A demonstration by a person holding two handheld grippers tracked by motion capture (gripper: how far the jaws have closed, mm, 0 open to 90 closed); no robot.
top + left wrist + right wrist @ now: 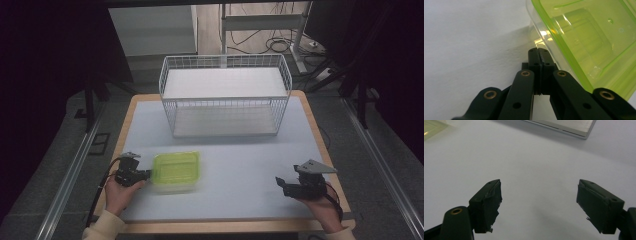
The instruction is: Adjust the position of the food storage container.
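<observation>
While table (240, 165) lies bare, basket (225, 95) stands behind container (176, 171).

Pretty dim room, dark at both sides. The table (220, 197) has a pale grey top with a light wood edge. Grey carpet-ish floor (45, 175) around it, with metal rails (70, 182) running along both sides. Behind it there's a white cabinet (150, 30), a desk frame (265, 22), and tangled cables (280, 45) on the wood floor.
</observation>
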